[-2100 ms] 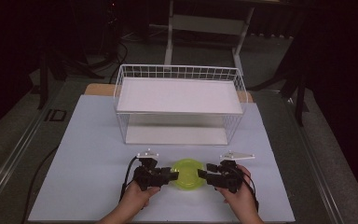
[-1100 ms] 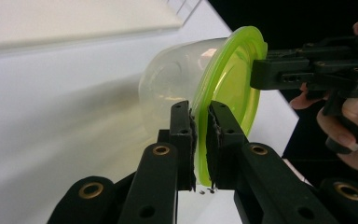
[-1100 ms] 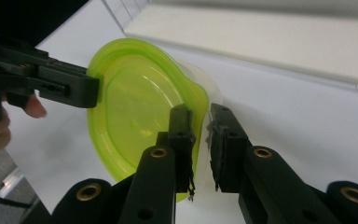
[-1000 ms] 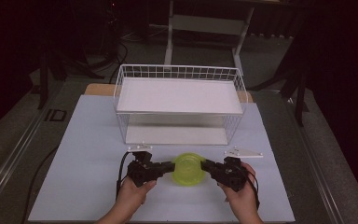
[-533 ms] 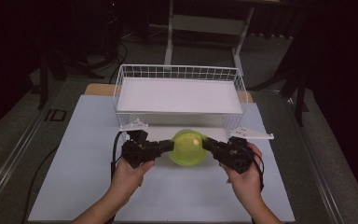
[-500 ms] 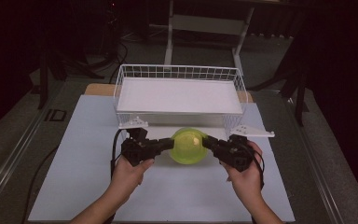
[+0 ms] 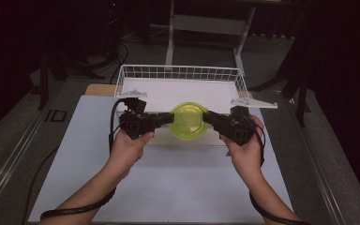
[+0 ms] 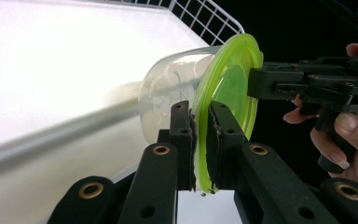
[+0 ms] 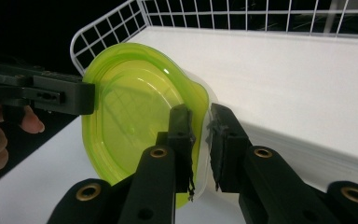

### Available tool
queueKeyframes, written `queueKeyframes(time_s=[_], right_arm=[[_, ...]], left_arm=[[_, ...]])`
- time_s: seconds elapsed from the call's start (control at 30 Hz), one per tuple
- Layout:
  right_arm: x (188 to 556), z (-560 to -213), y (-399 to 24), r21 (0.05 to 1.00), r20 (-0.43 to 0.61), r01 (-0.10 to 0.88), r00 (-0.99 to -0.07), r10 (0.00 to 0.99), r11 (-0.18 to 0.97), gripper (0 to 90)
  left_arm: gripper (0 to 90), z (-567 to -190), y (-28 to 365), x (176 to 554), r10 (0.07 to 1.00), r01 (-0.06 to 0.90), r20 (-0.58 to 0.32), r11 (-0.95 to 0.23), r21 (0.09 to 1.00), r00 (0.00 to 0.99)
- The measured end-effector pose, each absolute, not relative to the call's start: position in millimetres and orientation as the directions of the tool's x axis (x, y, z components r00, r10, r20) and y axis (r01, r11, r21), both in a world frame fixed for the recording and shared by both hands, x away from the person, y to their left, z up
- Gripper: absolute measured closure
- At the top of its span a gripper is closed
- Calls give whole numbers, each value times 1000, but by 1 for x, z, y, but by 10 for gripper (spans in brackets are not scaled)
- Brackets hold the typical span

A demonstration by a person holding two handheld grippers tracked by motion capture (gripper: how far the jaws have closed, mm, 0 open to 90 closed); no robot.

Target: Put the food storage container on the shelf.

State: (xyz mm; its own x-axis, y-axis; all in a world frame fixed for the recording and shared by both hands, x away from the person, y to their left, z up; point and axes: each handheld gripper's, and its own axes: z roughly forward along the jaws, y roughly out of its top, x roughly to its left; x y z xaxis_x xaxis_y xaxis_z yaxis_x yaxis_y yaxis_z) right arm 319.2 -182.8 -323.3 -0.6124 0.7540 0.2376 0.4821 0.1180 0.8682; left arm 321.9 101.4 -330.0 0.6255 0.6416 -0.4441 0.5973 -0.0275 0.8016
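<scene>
The left gripper and the right gripper each pinch the rim of a clear round container with a lime-green lid, one jaw pair clamped on each opposite side of the lid's edge. The container hangs in the air between the two hands, clear of the white table, just at the near edge of the white wire basket that stands toward the table's far edge.
</scene>
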Motion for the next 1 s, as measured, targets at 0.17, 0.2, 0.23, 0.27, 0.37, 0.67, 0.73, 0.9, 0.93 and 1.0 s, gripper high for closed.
queueKeyframes(time_s=[0.17, 0.2, 0.23, 0.27, 0.37, 0.67, 0.73, 0.9, 0.93, 1.0], right_arm=[[331, -314, -178, 869, 237, 481, -613, 754, 117, 796], [333, -312, -177, 871, 234, 478, -610, 757, 116, 796], [335, -311, -176, 871, 229, 476, -611, 758, 120, 796], [337, -309, -175, 872, 229, 475, -609, 759, 118, 796], [343, -305, -172, 868, 228, 481, -608, 761, 124, 796], [369, -297, -164, 835, 242, 532, -586, 773, 143, 795], [375, -297, -163, 829, 255, 543, -583, 771, 137, 794], [387, -296, -165, 801, 302, 586, -572, 763, 122, 794], [391, -295, -166, 789, 319, 603, -564, 762, 115, 793], [394, -295, -166, 781, 325, 614, -556, 765, 115, 791]], left_arm=[[822, -322, 104, 332, 655, 588, -437, -14, 809, 617], [822, -321, 104, 334, 660, 587, -434, -14, 809, 613], [821, -320, 105, 336, 659, 587, -435, -12, 809, 613], [821, -319, 106, 339, 659, 591, -440, -9, 807, 610], [819, -317, 109, 346, 663, 597, -445, -3, 803, 602], [817, -314, 112, 370, 672, 644, -475, -3, 765, 568], [815, -313, 112, 375, 681, 650, -472, -9, 760, 560], [808, -310, 112, 385, 670, 652, -480, -9, 758, 567], [802, -310, 111, 386, 670, 649, -478, -9, 761, 569], [796, -309, 108, 388, 686, 638, -454, -19, 770, 569]])
